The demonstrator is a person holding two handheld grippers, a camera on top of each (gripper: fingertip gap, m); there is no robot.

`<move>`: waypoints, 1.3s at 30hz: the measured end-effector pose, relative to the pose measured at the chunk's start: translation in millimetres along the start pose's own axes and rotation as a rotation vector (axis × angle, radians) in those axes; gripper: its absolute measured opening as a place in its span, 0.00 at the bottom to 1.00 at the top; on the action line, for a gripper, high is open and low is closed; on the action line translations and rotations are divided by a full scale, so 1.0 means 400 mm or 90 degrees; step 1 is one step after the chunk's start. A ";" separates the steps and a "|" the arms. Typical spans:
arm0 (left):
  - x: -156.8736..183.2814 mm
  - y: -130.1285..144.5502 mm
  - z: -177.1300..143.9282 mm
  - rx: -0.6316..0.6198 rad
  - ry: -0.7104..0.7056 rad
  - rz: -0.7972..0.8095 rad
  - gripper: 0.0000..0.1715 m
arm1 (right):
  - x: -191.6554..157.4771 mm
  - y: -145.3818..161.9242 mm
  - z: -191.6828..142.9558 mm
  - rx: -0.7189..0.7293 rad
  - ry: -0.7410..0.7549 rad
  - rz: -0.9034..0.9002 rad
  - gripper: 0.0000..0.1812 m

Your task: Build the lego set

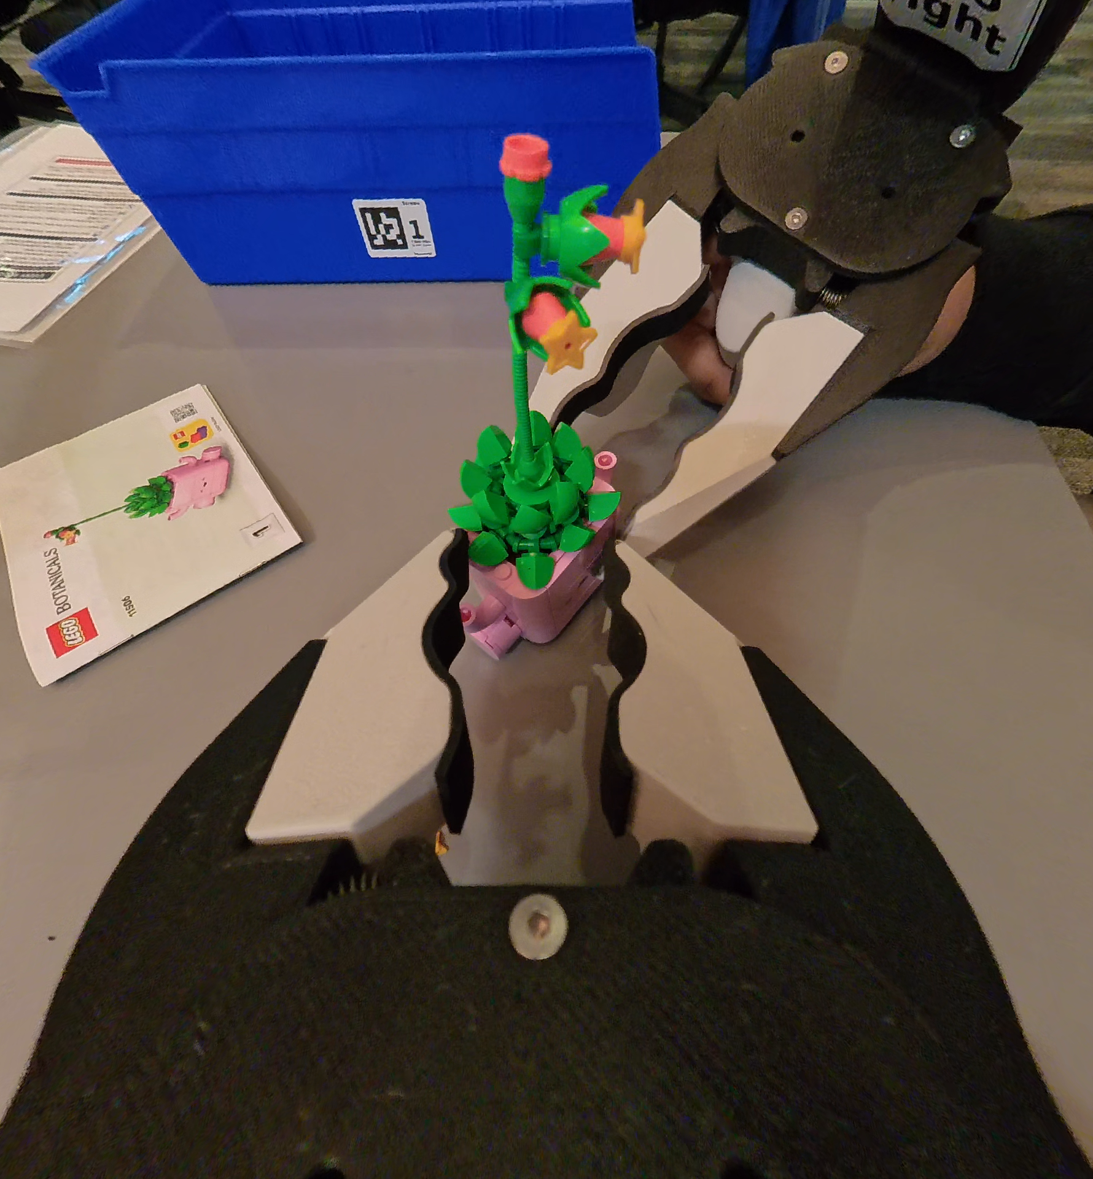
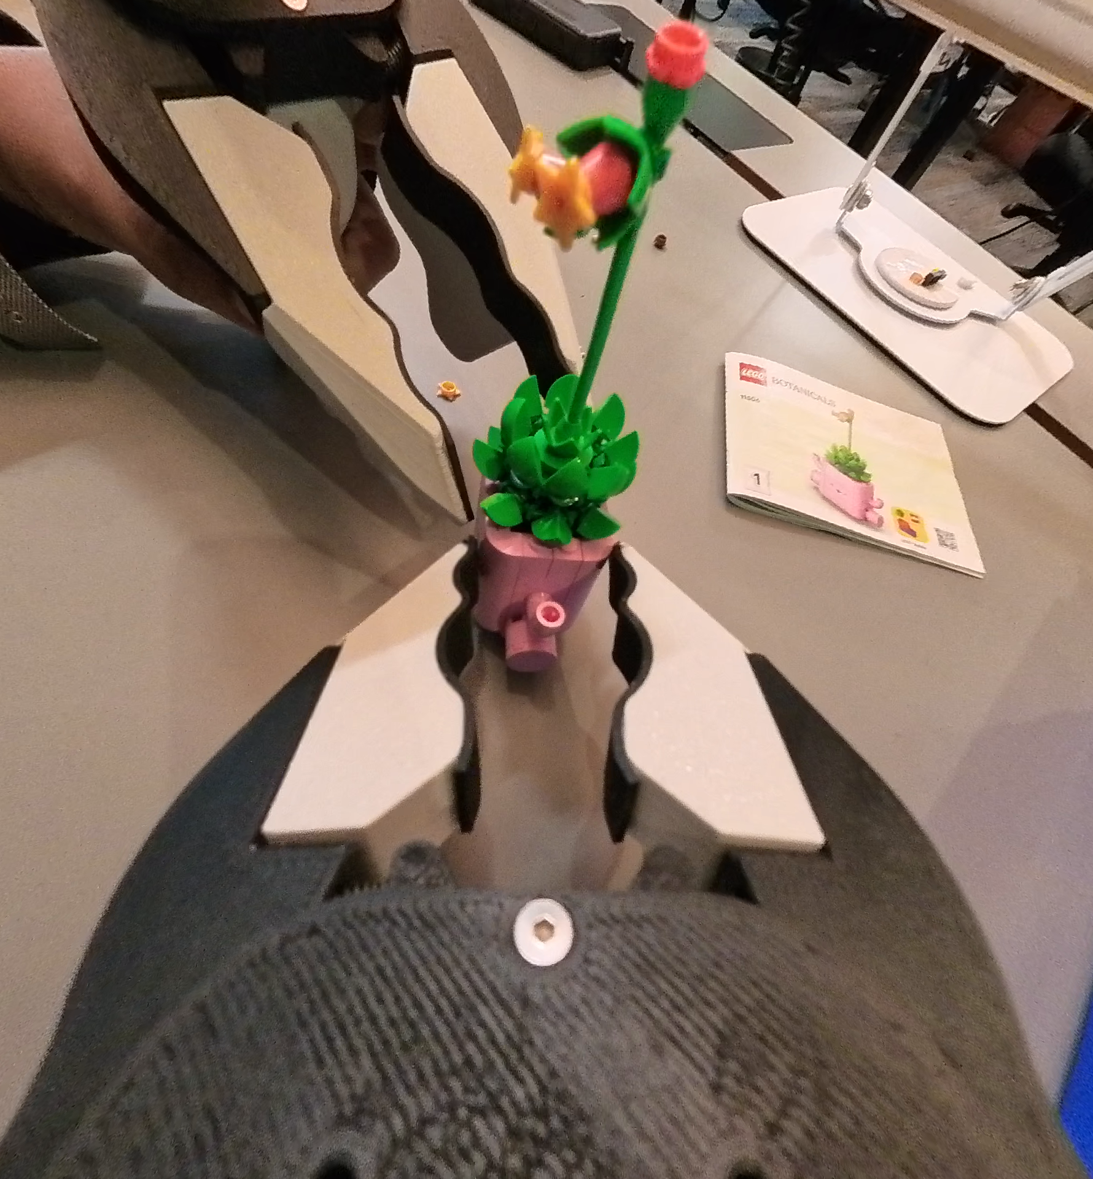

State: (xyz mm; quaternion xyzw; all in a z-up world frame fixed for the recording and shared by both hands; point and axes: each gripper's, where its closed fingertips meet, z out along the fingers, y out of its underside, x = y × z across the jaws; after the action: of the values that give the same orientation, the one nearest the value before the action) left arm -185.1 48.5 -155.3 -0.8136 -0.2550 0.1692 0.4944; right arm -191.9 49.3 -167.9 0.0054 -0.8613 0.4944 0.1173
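Observation:
The lego plant (image 1: 534, 504) stands upright on the grey table: a pink pot (image 1: 557, 600), green leaves, and a tall green stem with a red bud (image 1: 525, 156) and two pink flowers with yellow stars. My left gripper (image 1: 536, 545) has its two tips against the pot's sides. My right gripper (image 2: 542, 552) also closes on the pot (image 2: 531, 574), from the far right in the left wrist view, where one of its fingers (image 1: 710, 459) meets the pot's corner. The other fingertip is hidden behind the leaves.
A blue bin (image 1: 340, 159) stands behind the plant. The instruction booklet (image 1: 142, 529) lies to the left, and it also shows in the right wrist view (image 2: 844, 459). A laminated sheet (image 1: 40, 229) lies far left. A white stand (image 2: 901, 306) and a small orange piece (image 2: 448, 389) are on the table.

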 end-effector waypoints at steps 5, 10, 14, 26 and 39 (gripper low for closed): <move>0.001 0.000 0.001 0.001 0.001 0.001 0.24 | 0.000 0.000 0.000 0.000 -0.006 0.008 0.22; -0.001 -0.004 -0.003 0.007 0.000 -0.005 0.24 | -0.001 0.000 0.000 0.000 -0.008 0.009 0.21; -0.005 -0.006 -0.007 0.012 -0.001 -0.008 0.25 | -0.001 0.001 -0.001 -0.001 -0.010 0.011 0.21; -0.011 -0.030 -0.026 0.062 0.017 -0.048 0.26 | -0.002 0.001 -0.001 -0.001 -0.012 0.014 0.21; -0.008 -0.028 -0.026 0.058 0.022 -0.046 0.26 | -0.003 0.002 -0.001 -0.002 -0.013 0.014 0.21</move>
State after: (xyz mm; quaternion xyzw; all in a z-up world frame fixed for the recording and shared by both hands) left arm -185.2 43.5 -140.5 -0.7832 -0.2675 0.1483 0.5414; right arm -190.8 49.9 -168.5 0.0009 -0.8630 0.4946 0.1033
